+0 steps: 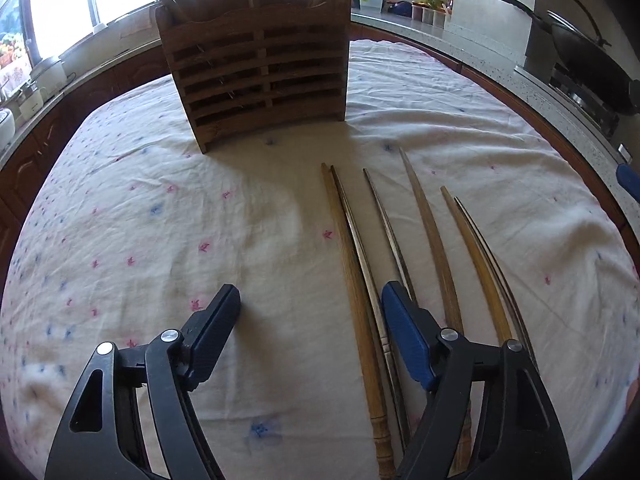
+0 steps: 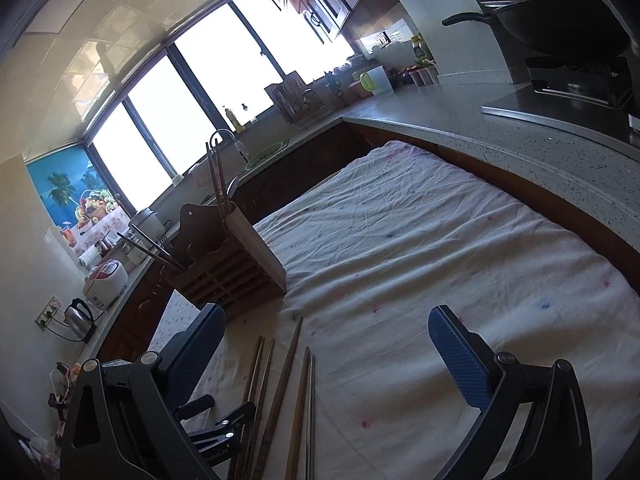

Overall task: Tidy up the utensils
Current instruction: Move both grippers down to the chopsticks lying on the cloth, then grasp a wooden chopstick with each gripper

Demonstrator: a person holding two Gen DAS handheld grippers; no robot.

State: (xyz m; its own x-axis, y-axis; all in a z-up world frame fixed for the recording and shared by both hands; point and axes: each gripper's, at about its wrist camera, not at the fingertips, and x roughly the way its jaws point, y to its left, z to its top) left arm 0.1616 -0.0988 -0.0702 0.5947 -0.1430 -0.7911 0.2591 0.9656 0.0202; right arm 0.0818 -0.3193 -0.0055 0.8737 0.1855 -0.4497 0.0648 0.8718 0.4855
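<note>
Several wooden and metal chopsticks (image 1: 356, 264) lie side by side on a white cloth. A slatted wooden utensil holder (image 1: 256, 68) stands upright beyond them. My left gripper (image 1: 310, 300) is open and empty, low over the cloth, its right finger above the leftmost chopsticks. In the right wrist view the holder (image 2: 236, 268) stands at the left with a few chopsticks upright in it. The loose chopsticks (image 2: 280, 396) lie at the lower left. My right gripper (image 2: 326, 328) is open and empty, above the cloth to the right of the chopsticks. The left gripper's arm (image 2: 216, 432) shows beside them.
The table is covered by the white cloth (image 1: 140, 216) with small pink and blue marks. A speckled counter (image 2: 500, 136) runs along the far side, with a black wok (image 2: 560, 28) on a stove. A sink, jars, a rice cooker (image 2: 106, 280) and a kettle stand around.
</note>
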